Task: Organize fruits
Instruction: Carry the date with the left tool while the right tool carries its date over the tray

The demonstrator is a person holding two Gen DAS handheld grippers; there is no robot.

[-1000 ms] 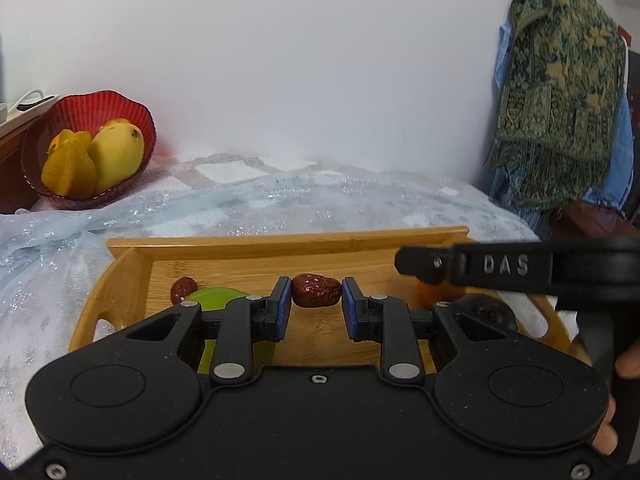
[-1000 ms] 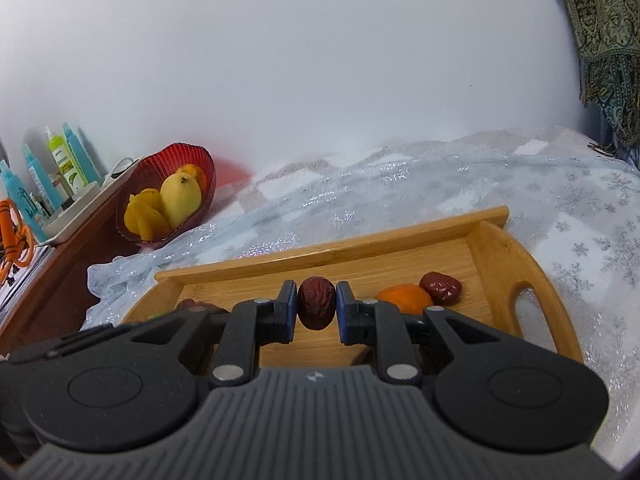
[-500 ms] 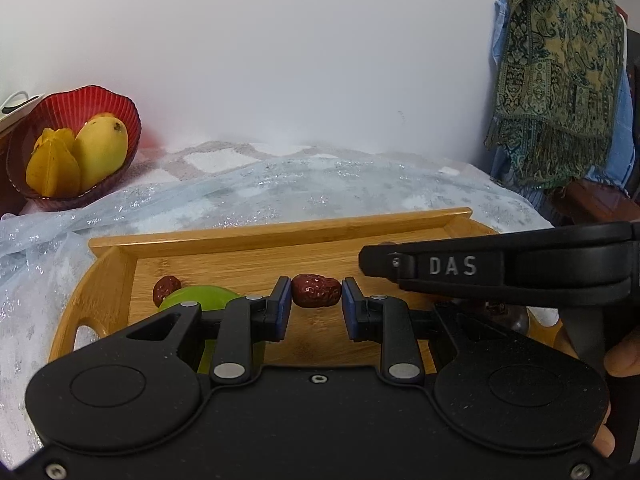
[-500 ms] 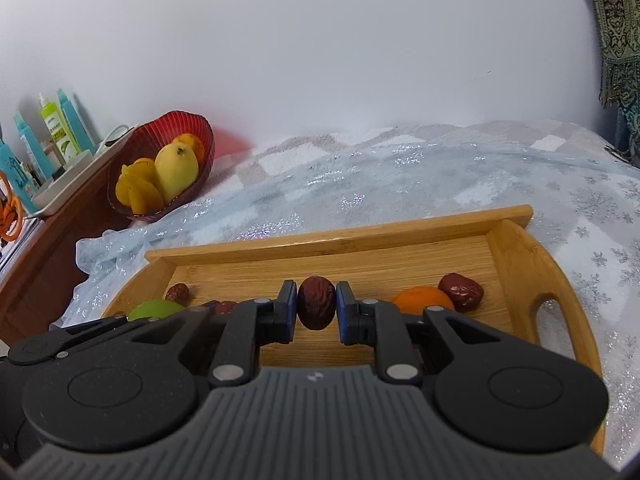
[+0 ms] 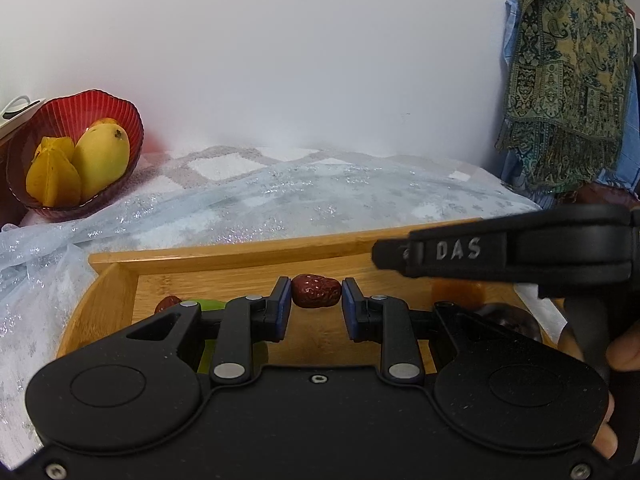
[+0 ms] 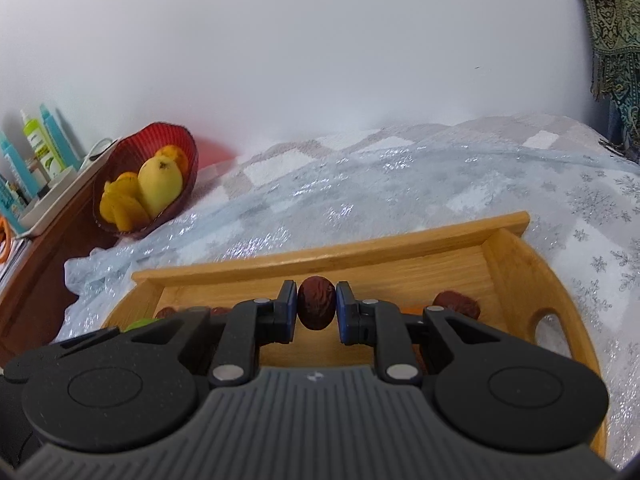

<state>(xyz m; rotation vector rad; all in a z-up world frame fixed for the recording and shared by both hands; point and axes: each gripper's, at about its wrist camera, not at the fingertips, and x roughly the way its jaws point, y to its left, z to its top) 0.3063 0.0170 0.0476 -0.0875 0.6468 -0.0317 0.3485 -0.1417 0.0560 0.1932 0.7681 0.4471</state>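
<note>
Left wrist: left tool (image 5: 316, 304) and right tool (image 6: 317, 308) each clamped on a date (image 5: 316, 297) above tray (image 6: 400, 246); mango (image 5: 100, 158) in red bowl (image 5: 60, 110) far left.

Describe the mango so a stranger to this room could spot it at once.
Find the red ribbed bowl at the far left of the bed by the wall, beyond the wooden tray. The mango stands upright in it, stem dot on top. It is smooth, plump and pale yellow-green, unlike the ridged, deeper-yellow starfruit leaning beside it.

"DAS" on the right claw (image 5: 500, 252)
</note>
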